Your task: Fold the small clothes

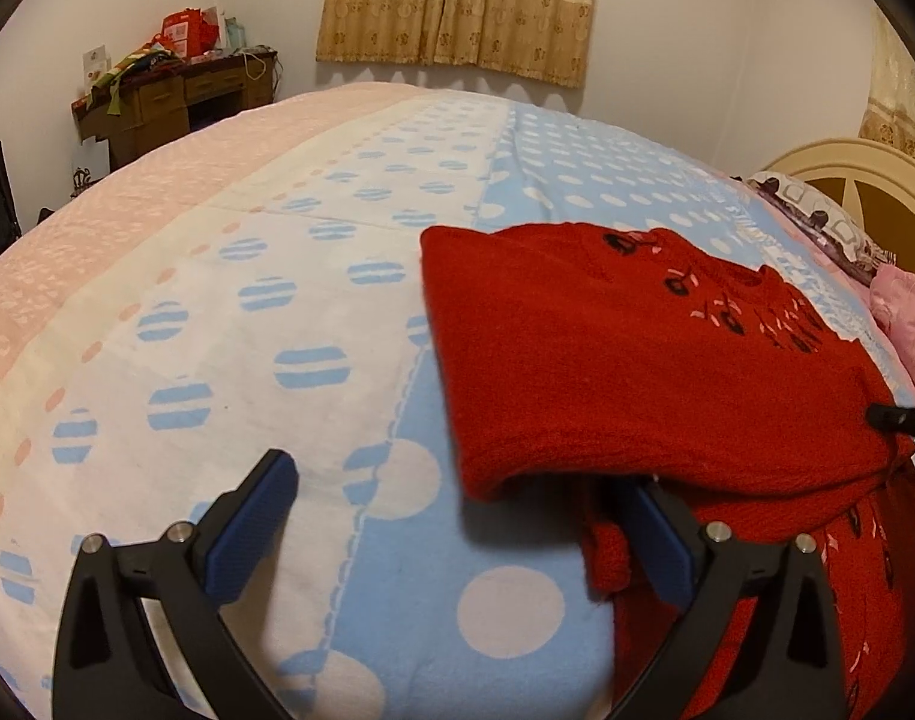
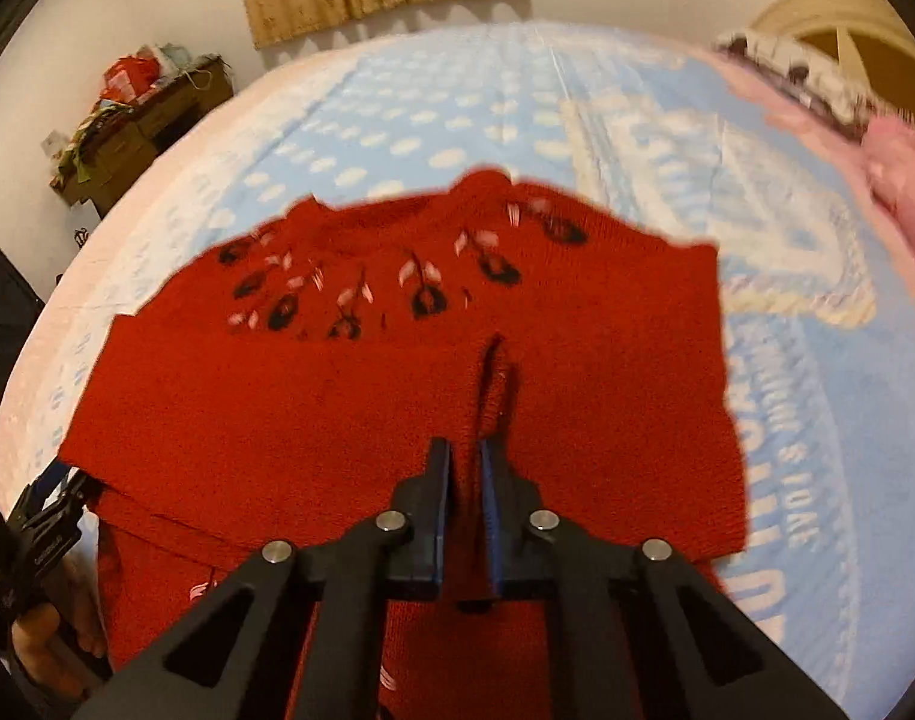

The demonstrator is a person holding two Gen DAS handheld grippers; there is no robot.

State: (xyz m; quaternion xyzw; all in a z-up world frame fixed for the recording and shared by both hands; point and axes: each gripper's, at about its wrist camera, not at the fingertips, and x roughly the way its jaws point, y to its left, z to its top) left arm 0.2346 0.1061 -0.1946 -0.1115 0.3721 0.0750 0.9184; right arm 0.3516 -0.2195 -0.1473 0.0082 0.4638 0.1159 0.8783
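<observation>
A small red knit sweater (image 1: pixel 637 360) with black and pink flower stitching lies folded on the bed; it also fills the middle of the right wrist view (image 2: pixel 337 408). My left gripper (image 1: pixel 463 480) is open at the sweater's left edge, its right finger (image 1: pixel 661 540) tucked under the folded top layer. My right gripper (image 2: pixel 464 450) is shut on a pinched ridge of the sweater's red fabric near its lower middle. The right gripper's tip (image 1: pixel 895 420) shows at the right edge of the left wrist view. The left gripper (image 2: pixel 49 516) shows at the lower left of the right wrist view.
The bed is covered by a blue, white and pink spotted blanket (image 1: pixel 277 300). Pillows (image 1: pixel 817 216) and a cream headboard (image 1: pixel 865 174) are at the right. A cluttered wooden desk (image 1: pixel 175 90) stands at the far left wall, under curtains (image 1: pixel 457 0).
</observation>
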